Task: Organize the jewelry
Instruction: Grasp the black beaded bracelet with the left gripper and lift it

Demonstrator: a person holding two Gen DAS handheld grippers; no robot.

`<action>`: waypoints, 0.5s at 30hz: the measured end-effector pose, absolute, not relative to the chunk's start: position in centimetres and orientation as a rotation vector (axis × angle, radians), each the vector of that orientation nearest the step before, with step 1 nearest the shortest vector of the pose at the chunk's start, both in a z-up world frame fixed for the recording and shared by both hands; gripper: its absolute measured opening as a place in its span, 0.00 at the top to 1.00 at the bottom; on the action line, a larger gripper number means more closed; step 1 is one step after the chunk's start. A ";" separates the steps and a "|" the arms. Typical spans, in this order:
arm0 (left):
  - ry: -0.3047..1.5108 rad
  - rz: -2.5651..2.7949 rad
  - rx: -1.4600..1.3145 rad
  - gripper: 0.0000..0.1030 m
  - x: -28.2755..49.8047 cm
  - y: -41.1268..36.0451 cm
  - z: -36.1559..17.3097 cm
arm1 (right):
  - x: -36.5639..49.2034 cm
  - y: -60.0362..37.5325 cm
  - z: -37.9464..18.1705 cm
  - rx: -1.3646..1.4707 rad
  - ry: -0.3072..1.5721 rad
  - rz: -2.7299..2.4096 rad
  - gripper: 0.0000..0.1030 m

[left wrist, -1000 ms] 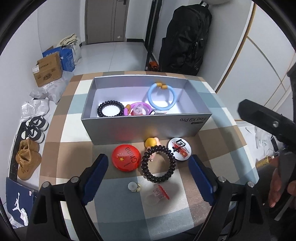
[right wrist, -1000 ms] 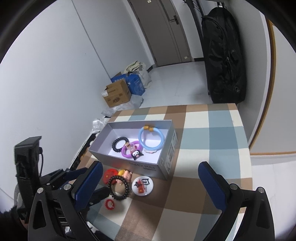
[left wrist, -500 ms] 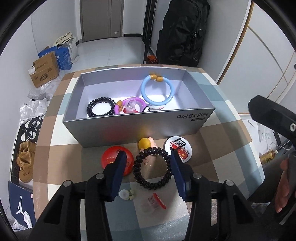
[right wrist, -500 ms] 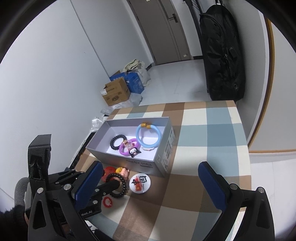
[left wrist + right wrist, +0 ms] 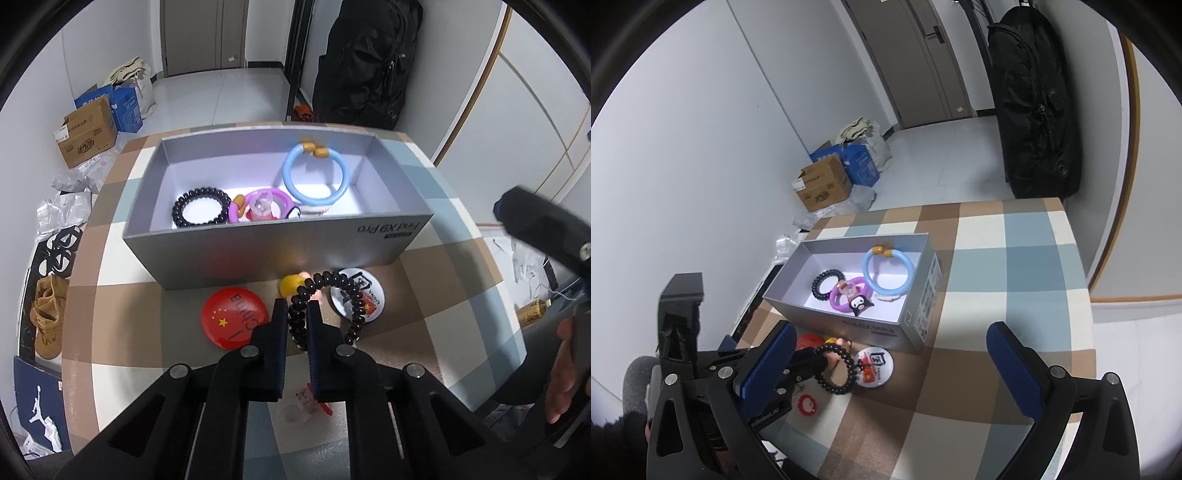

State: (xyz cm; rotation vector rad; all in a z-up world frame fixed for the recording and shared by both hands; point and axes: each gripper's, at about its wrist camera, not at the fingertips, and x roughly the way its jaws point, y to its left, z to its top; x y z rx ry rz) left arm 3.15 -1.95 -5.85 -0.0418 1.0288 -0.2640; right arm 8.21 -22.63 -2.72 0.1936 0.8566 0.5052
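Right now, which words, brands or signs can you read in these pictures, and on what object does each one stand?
"Find X9 Pro": upside down on the grey box's front wall.
"China": upside down on the red badge, with yellow stars.
"CHINA": on the white badge.
Jumping-man logo: on the navy bag.
Cardboard carton print: too blurred.
Grey box end label: too small.

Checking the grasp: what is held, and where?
The left gripper pinches the black coil bracelet at its left side; the right gripper is open, holding nothing.
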 end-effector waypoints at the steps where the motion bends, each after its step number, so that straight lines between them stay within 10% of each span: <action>1: 1.025 -0.267 -0.048 0.95 3.0 -1.9 -5.6 | 8.2 -22.6 -2.7 0.192 0.858 0.506 0.00; 15: 0.928 -0.295 -0.136 0.95 2.7 -0.8 -3.3 | 8.6 -22.7 -3.7 0.202 0.906 0.483 0.00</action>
